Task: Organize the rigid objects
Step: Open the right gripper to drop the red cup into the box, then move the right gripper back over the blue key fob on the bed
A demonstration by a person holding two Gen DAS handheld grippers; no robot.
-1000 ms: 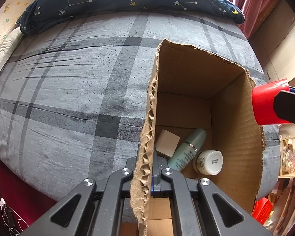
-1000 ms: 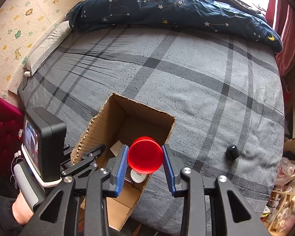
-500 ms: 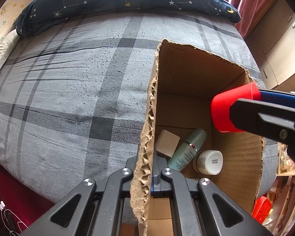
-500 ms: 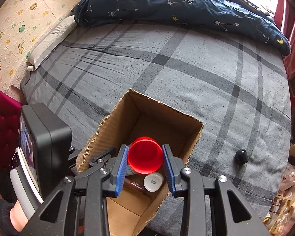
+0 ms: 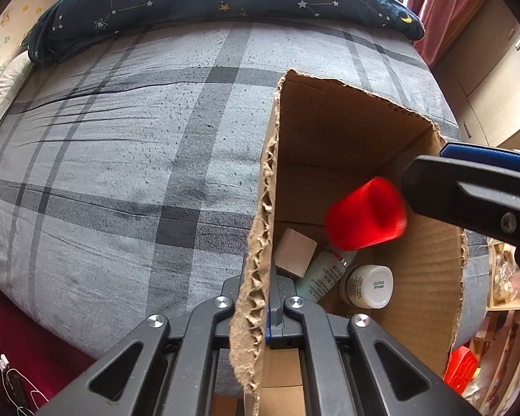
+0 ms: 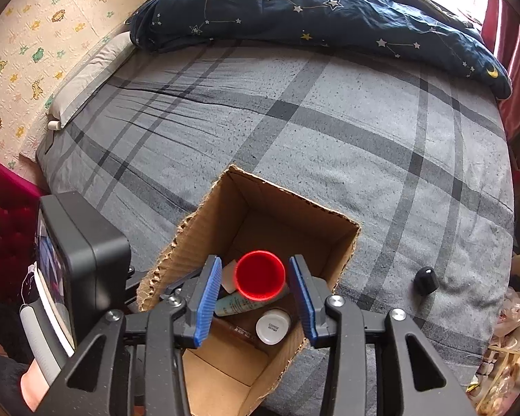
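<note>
An open cardboard box [image 5: 360, 131] [image 6: 280, 204] stands on the grey plaid bed. My left gripper [image 5: 272, 306] is shut on the box's near left wall. My right gripper [image 6: 256, 277] is open above the box, its blue pads apart. A red cup [image 5: 365, 218] [image 6: 259, 275] is loose in mid-air between the pads, blurred, inside the box opening. At the box bottom lie a beige cube [image 5: 294, 253], a pale green bottle [image 5: 324, 272] [image 6: 237, 303] and a white jar [image 5: 369, 286] [image 6: 273, 325].
A small black object [image 6: 425, 279] lies on the bed right of the box. A dark blue starry duvet [image 6: 312, 10] is bunched at the far end. A pillow [image 6: 86, 76] and wallpapered wall are at left; red curtains and wooden furniture [image 5: 485, 69] at right.
My right gripper carried the red cup from the box's right side to over the box, then opened. The cup has left the pads and drops into the box. The left gripper stayed put.
</note>
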